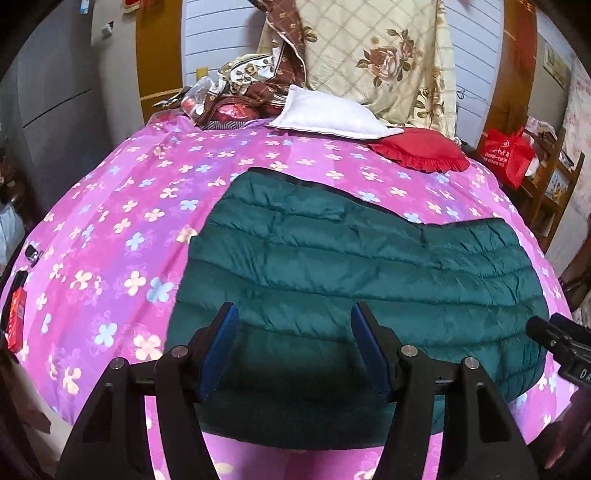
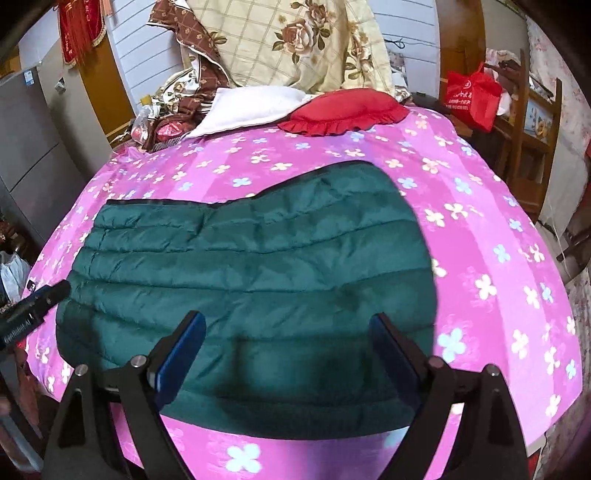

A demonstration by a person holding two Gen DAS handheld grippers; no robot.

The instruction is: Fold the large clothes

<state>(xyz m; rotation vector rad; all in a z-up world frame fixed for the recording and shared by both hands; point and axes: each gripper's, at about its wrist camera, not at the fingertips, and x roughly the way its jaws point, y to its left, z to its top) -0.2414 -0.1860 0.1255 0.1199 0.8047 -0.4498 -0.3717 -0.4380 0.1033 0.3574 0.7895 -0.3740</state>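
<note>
- Left hand-held gripper [image 1: 291,314] and right hand-held gripper [image 2: 288,325] hover tilted down over the near edge of a folded green quilted jacket [image 1: 351,266], both released, nothing between the jaws.
- The jacket lies flat on a pink flowered bed [image 1: 110,221].
- A red bag [image 2: 472,96] at far right bears unreadable white print.

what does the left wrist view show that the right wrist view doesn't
Only the left wrist view: the open left gripper from behind, the right gripper's tip at the right edge, and a red and black object at the bed's left edge.

Only the right wrist view: the open right gripper from behind, the left gripper's tip at the left edge, and a red hanging cloth top left.

Both: the green quilted jacket lying folded on the pink flowered bedspread, white pillow, red frilled cushion, red bag.
</note>
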